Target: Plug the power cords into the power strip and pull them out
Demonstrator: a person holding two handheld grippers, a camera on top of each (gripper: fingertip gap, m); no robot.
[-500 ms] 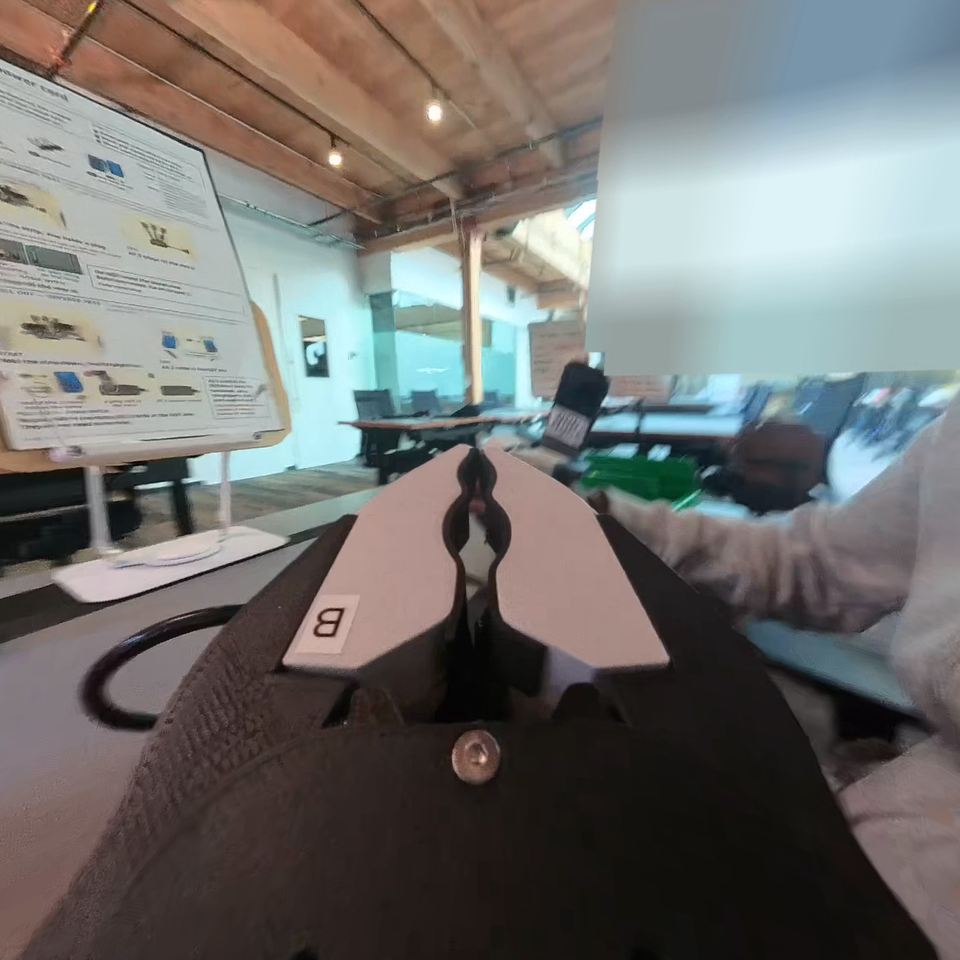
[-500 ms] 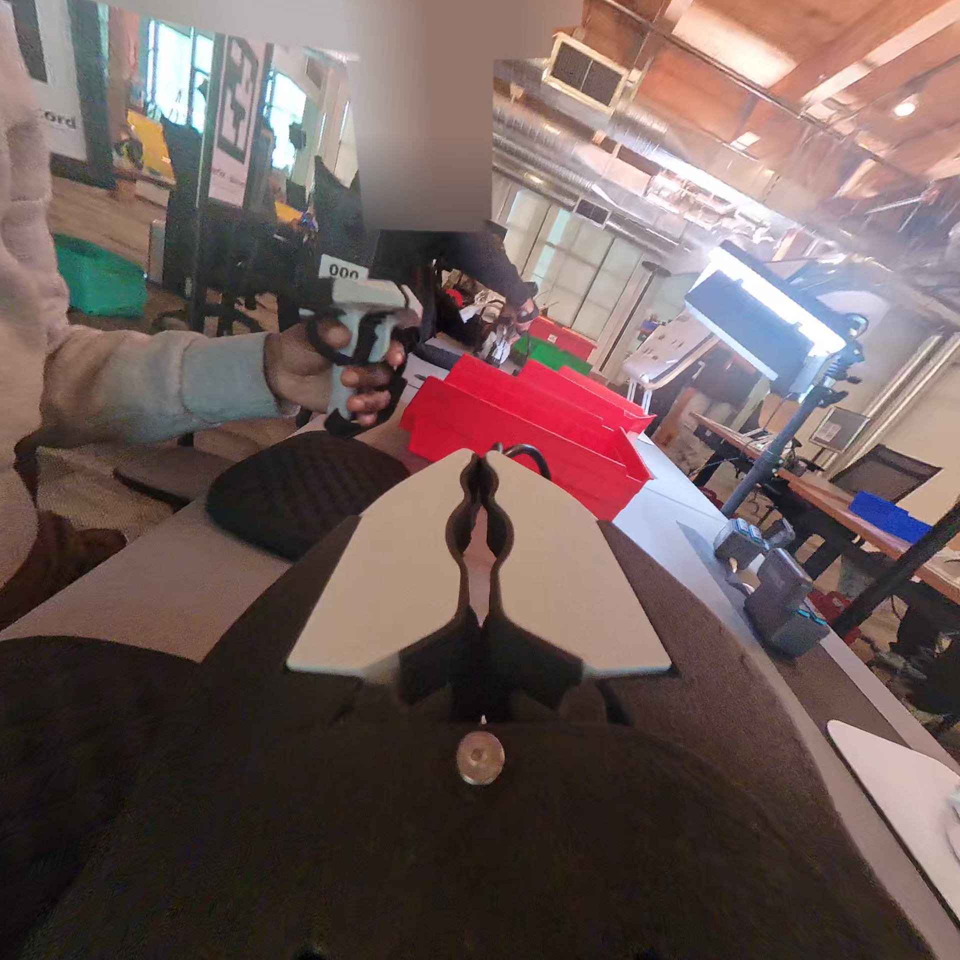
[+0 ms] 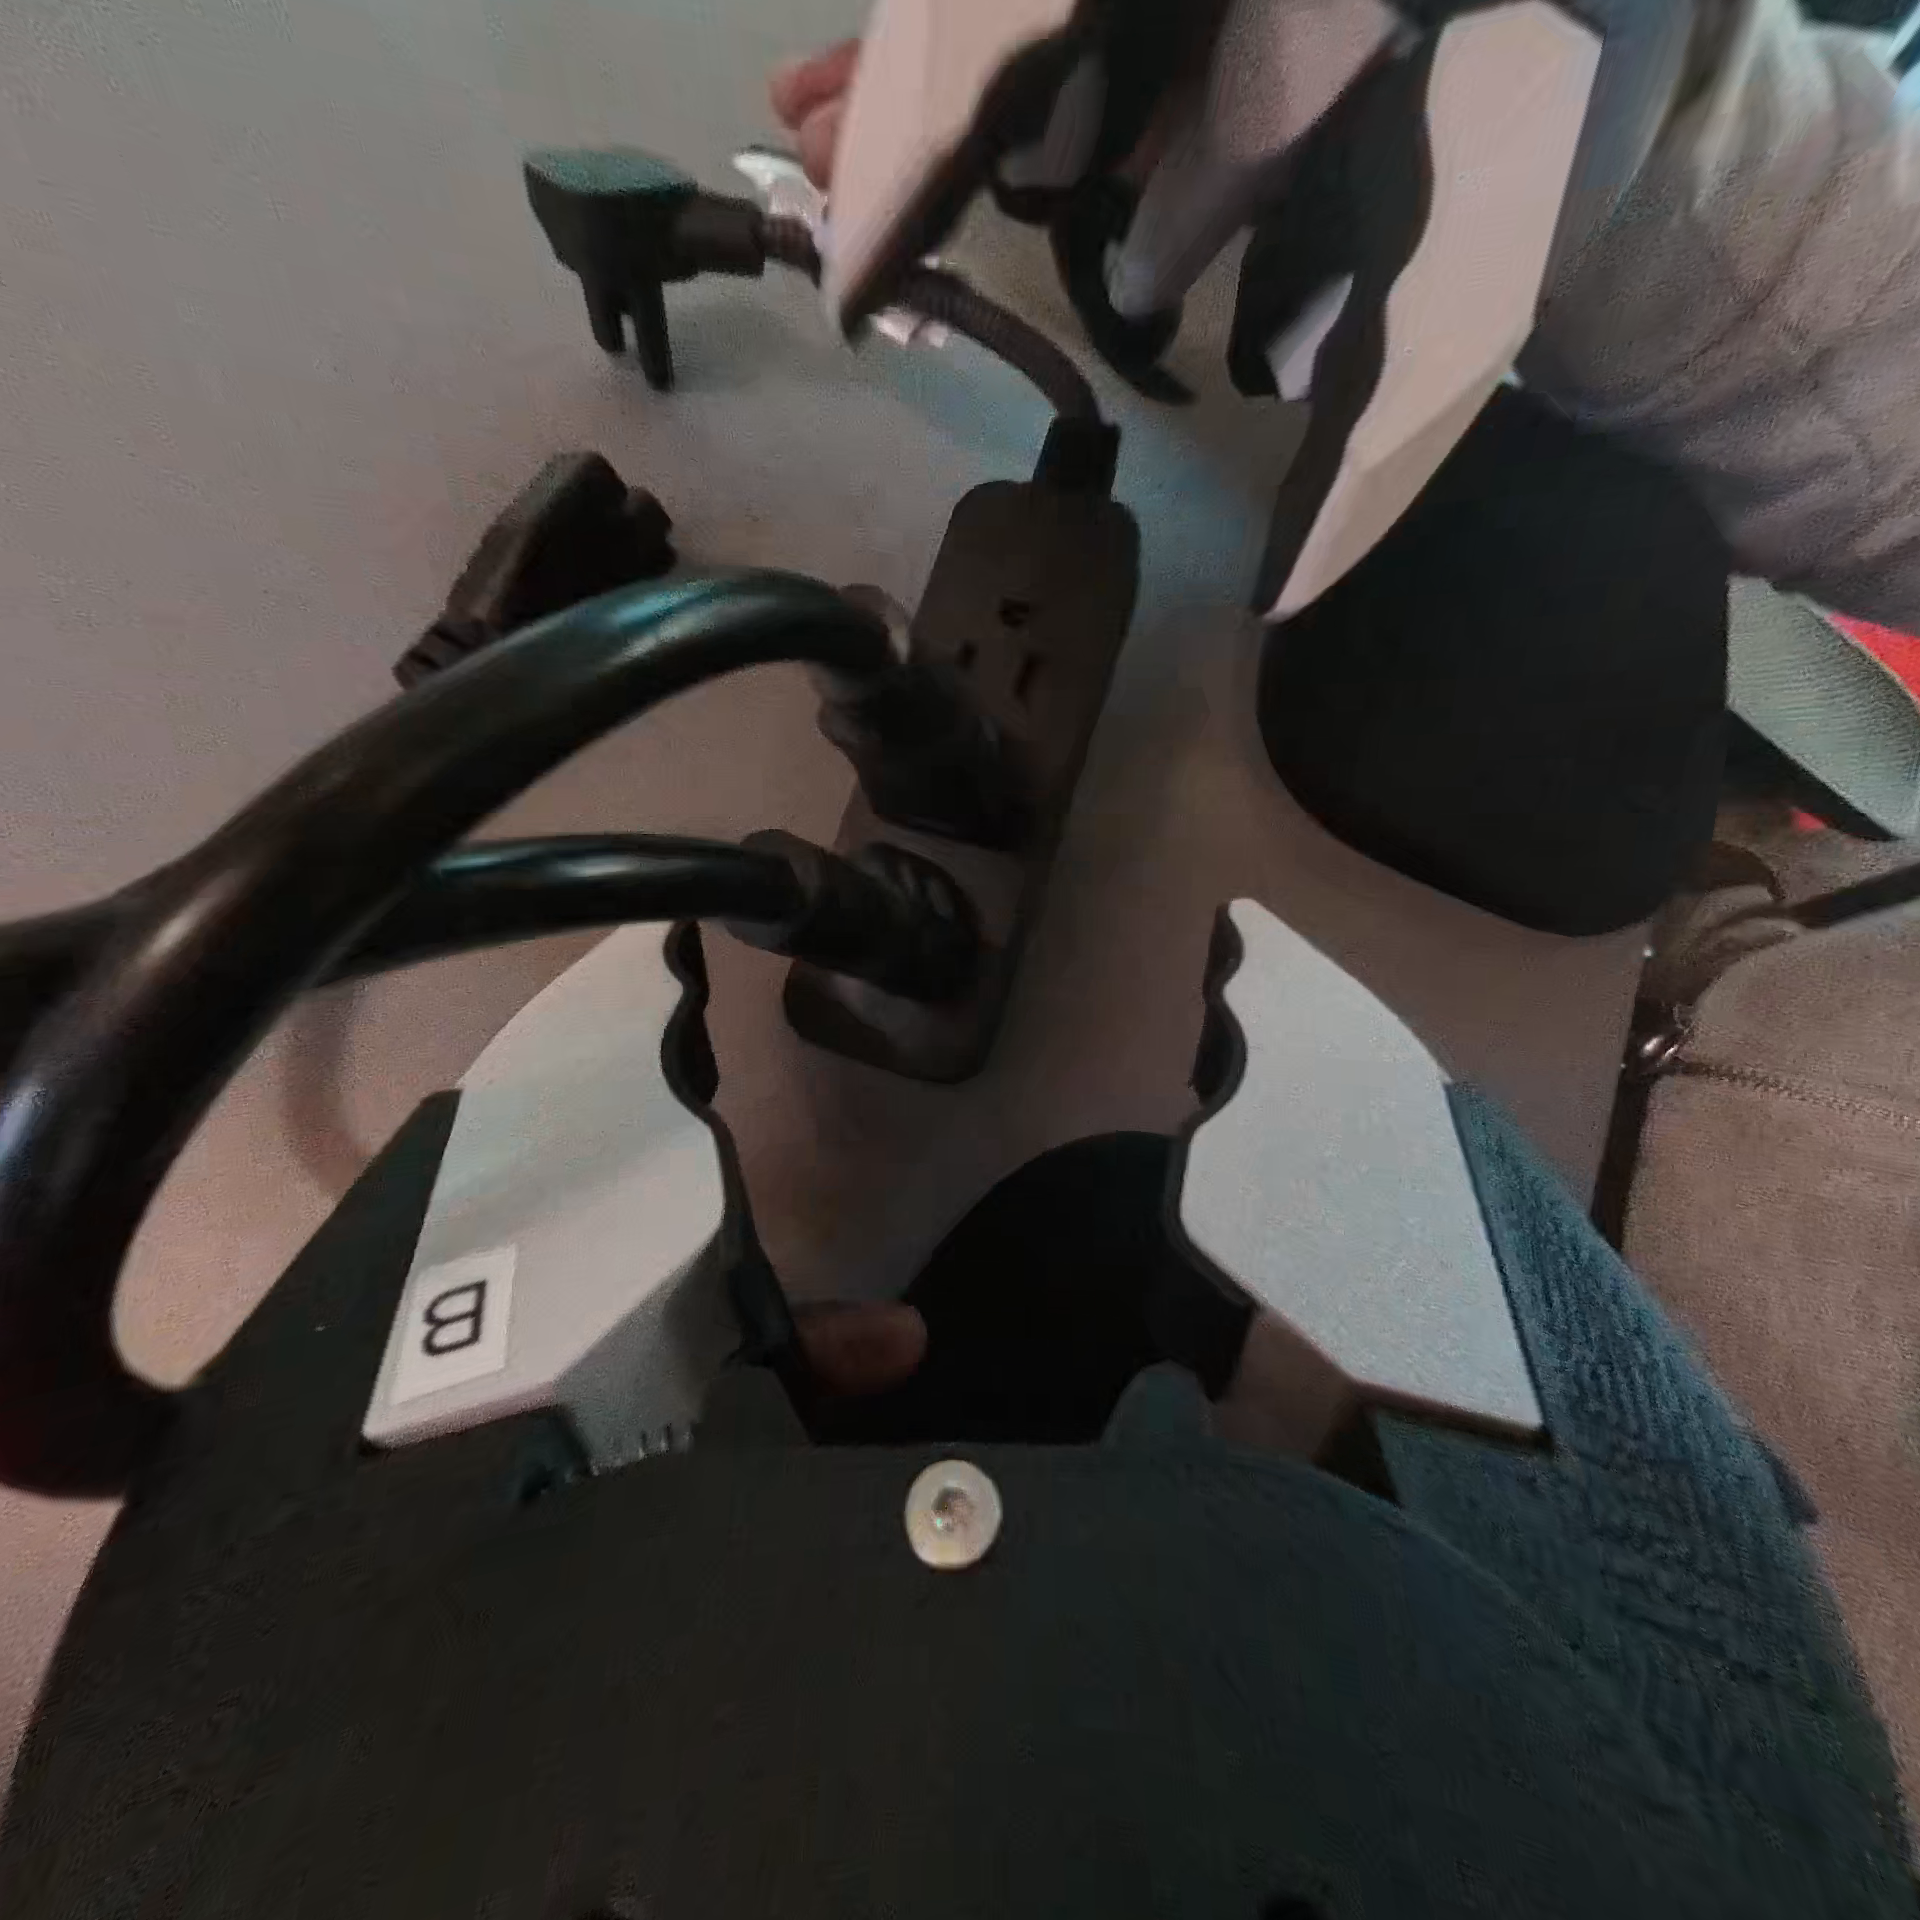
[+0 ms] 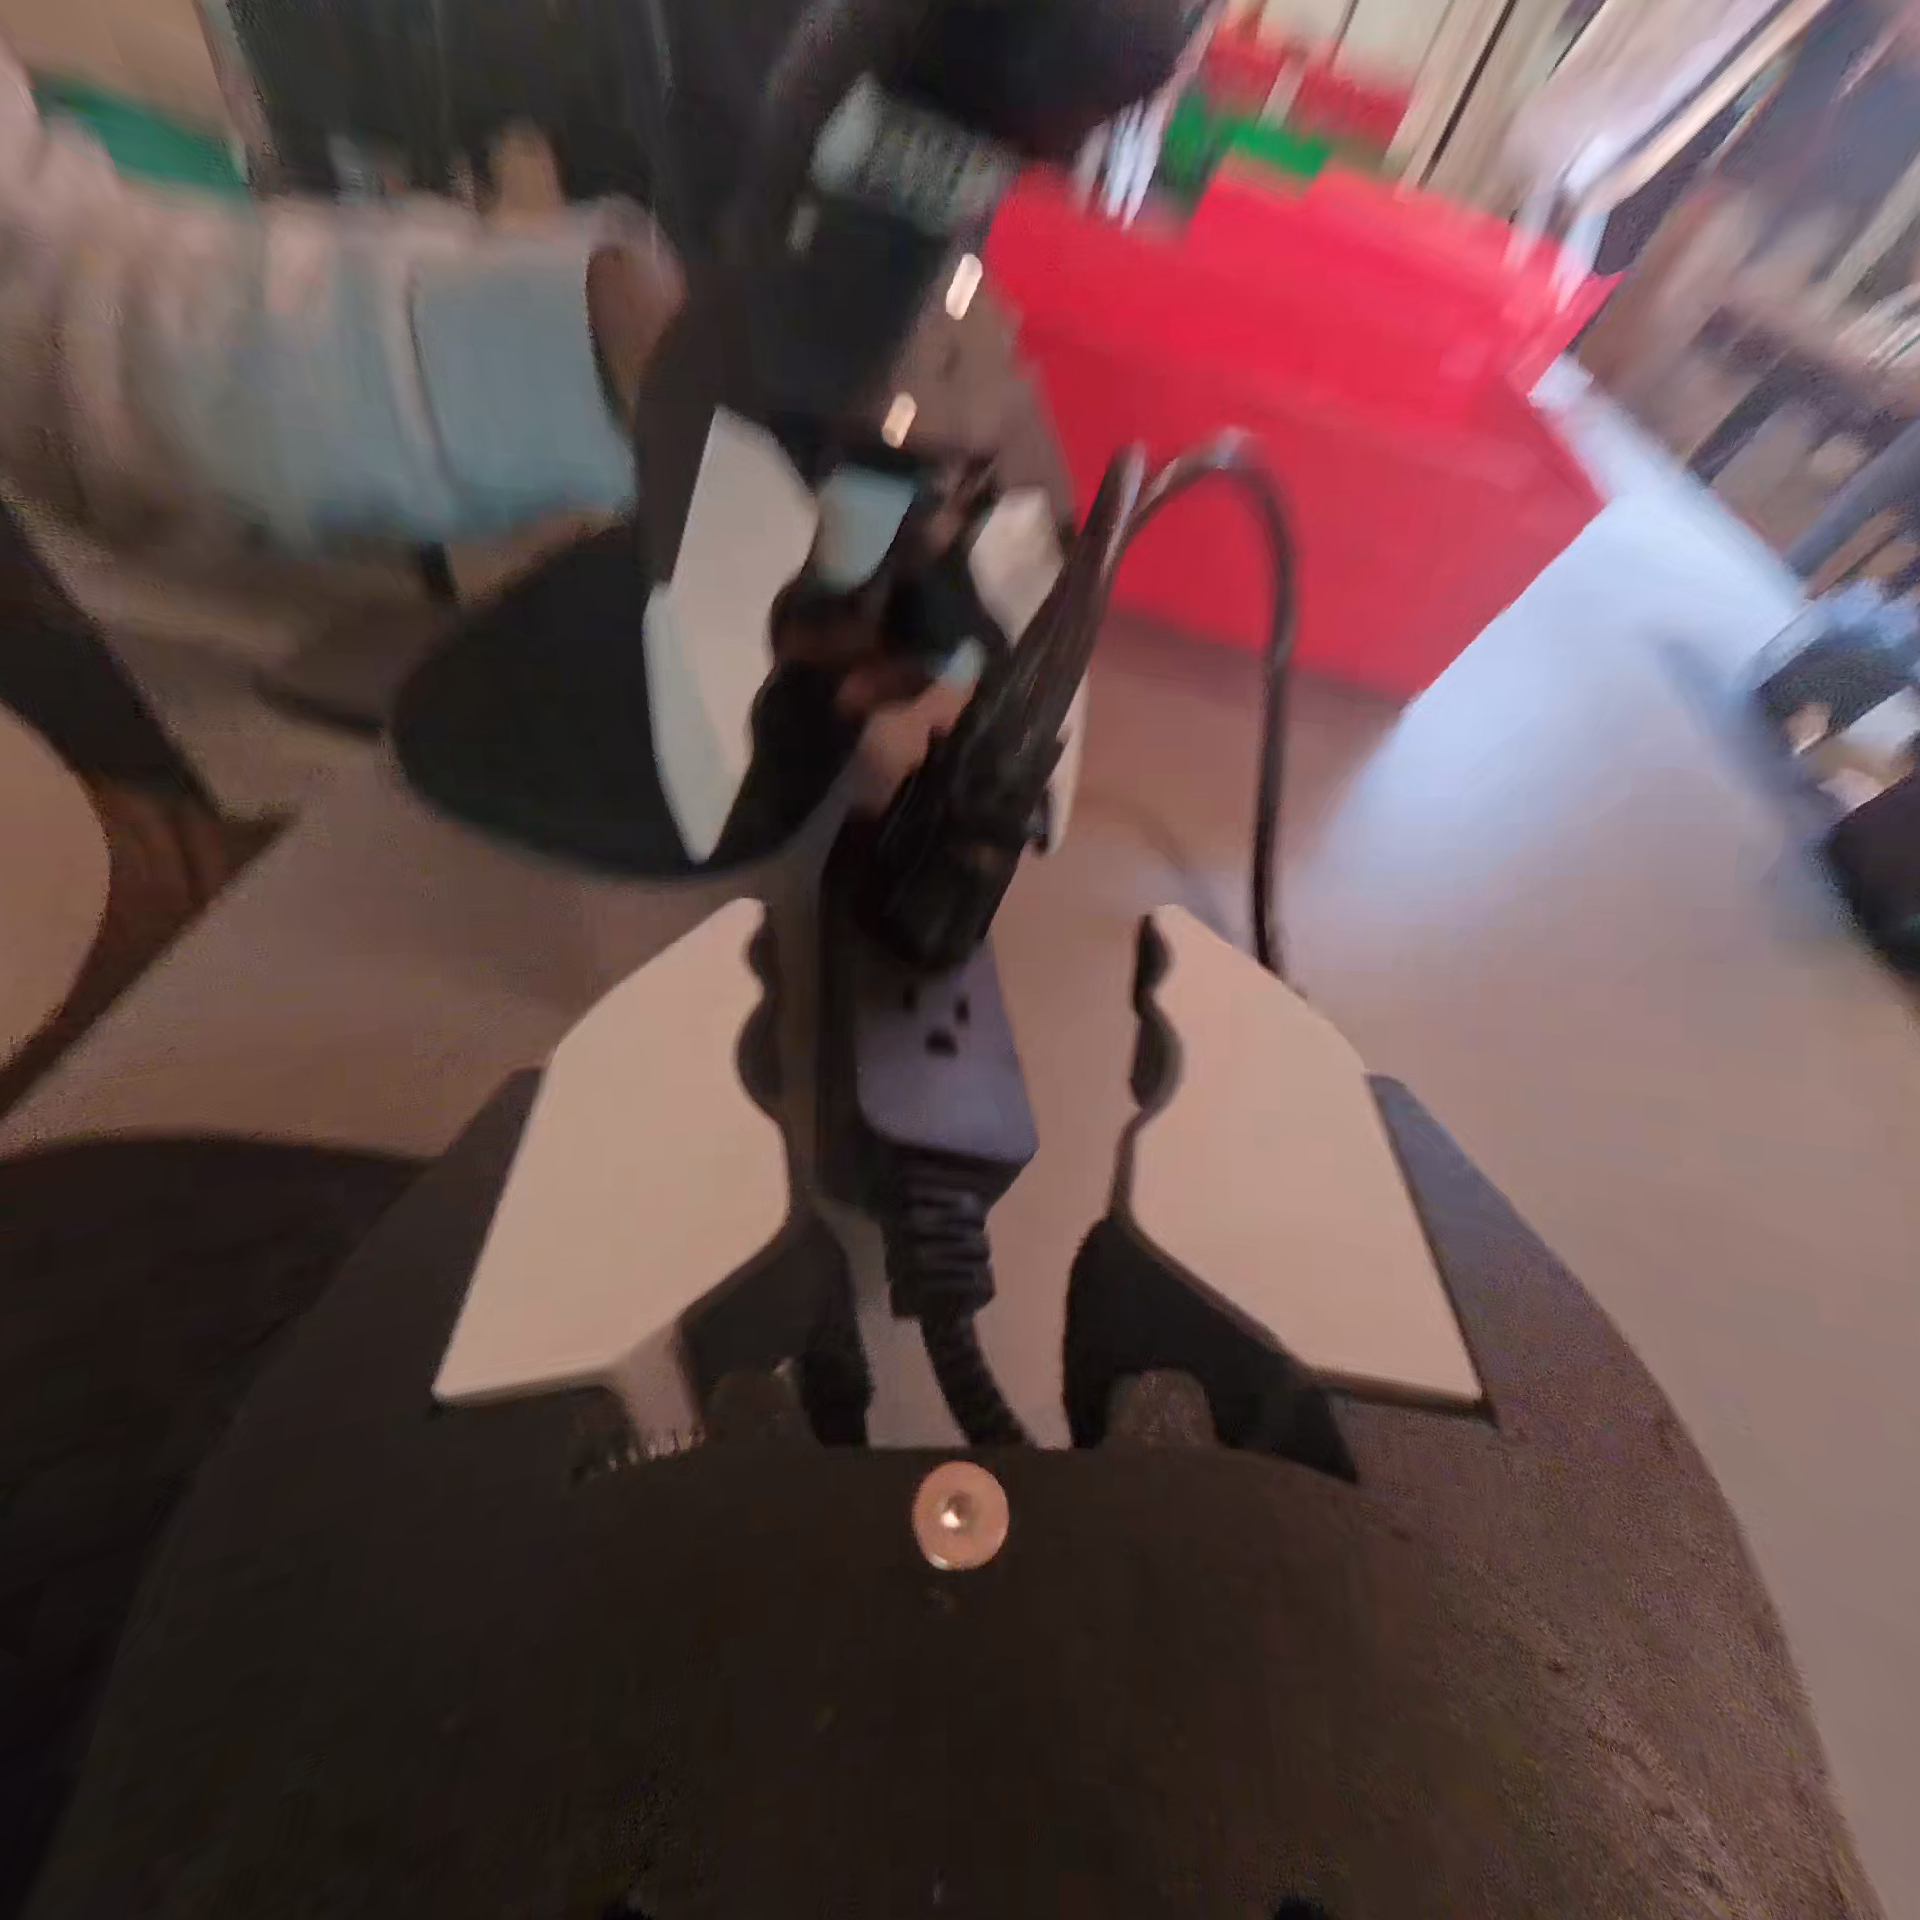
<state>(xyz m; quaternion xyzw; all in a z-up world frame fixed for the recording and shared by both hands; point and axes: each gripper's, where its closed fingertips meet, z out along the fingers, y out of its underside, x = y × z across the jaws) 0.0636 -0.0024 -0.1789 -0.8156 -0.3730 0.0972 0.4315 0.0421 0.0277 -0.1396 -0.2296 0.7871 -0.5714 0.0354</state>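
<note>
Left of the left tool [image 3: 951,997], whose fingers stand apart and empty, two stiff black power cords [image 3: 499,727] arch to plugs seated in the black power strip [image 3: 997,727] just ahead. These probably want gripping at the ribbed plug body [image 3: 883,914]. The right tool [image 4: 951,997], also apart, straddles the strip's cable end on the worktop [image 4: 1558,1039], though blur hides contact.

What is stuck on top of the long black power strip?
Two black plugs sit in the power strip, with one socket bare. They cover their own sockets, so the prongs are hidden.
</note>
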